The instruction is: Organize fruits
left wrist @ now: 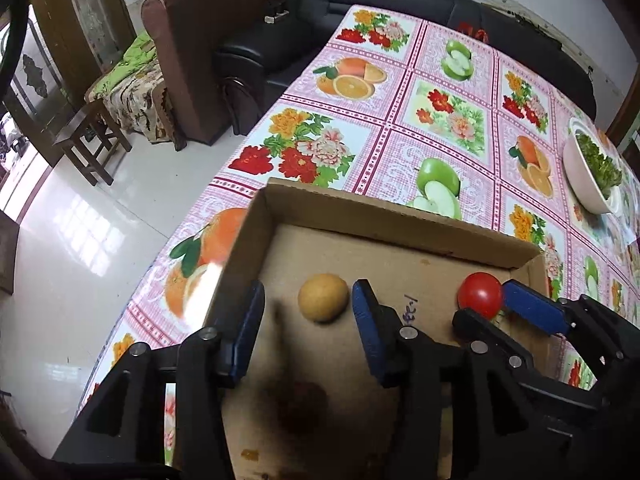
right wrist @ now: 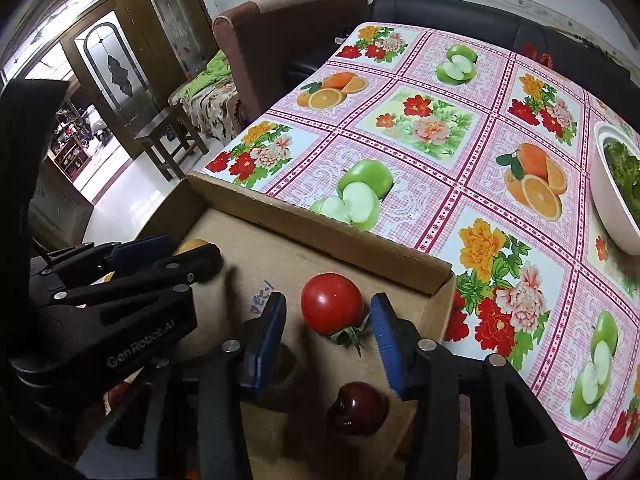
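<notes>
the tomato sat in the box, between the spread fingers of the right claw. the left claw, also open, flanked a tan fruit. a dark fruit, perhaps a plum, lay nearer. the box stood on the bench near a bowl.

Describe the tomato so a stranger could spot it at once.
Find the cardboard box on the fruit-print tablecloth. The tomato sits in its far right corner, between the open right gripper fingers. It is bright red with a green stem, unlike the tan fruit and dark cherry.
</notes>
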Demonstrator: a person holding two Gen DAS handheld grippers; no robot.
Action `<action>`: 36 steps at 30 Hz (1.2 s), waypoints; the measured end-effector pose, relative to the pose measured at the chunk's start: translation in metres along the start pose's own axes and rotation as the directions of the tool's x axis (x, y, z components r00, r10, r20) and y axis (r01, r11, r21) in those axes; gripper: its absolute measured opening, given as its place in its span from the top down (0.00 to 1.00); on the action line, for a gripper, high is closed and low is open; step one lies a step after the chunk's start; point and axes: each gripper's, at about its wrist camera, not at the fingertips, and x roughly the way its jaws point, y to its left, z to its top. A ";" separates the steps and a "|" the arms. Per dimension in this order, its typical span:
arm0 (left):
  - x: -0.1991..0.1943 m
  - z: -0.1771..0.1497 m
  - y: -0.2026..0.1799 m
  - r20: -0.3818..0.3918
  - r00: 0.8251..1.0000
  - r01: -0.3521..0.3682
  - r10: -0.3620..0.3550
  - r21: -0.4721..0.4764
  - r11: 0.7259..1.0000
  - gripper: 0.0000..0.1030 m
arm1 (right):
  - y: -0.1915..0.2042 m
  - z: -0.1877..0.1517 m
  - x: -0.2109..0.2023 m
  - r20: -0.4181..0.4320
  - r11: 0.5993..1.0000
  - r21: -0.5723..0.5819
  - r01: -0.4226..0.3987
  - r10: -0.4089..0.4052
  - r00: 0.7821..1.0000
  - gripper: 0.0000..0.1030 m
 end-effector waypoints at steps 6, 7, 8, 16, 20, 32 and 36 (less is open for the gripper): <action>-0.021 -0.017 0.009 0.010 1.000 0.017 -0.017 -0.018 1.000 0.57 | -0.003 -0.010 -0.011 0.019 0.999 -0.012 -0.035 0.035 0.999 0.54; -0.024 -0.019 0.010 0.015 1.000 0.020 -0.020 -0.021 1.000 0.57 | -0.004 -0.013 -0.014 0.020 0.999 -0.016 -0.042 0.043 0.999 0.54; -0.030 -0.023 0.011 0.024 0.999 0.024 -0.023 -0.023 0.999 0.57 | -0.004 -0.015 -0.017 0.024 0.999 -0.019 -0.048 0.049 0.999 0.54; -0.075 -0.060 0.016 0.102 0.994 0.028 -0.027 -0.010 1.000 0.54 | 0.008 -0.037 -0.052 0.081 0.983 -0.163 -0.088 0.102 0.991 0.45; -0.086 -0.076 0.016 0.102 0.994 0.045 -0.043 -0.017 0.999 0.50 | 0.018 -0.052 -0.063 0.058 0.962 -0.247 -0.118 0.137 0.989 0.44; -0.124 -0.118 0.022 0.134 0.990 0.045 -0.043 -0.012 0.999 0.50 | 0.034 -0.087 -0.097 0.041 0.901 -0.402 -0.162 0.195 0.980 0.32; -0.133 -0.133 0.022 0.141 0.990 0.030 -0.028 -0.011 0.999 0.46 | 0.033 -0.099 -0.105 0.024 0.867 -0.443 -0.227 0.264 0.964 0.31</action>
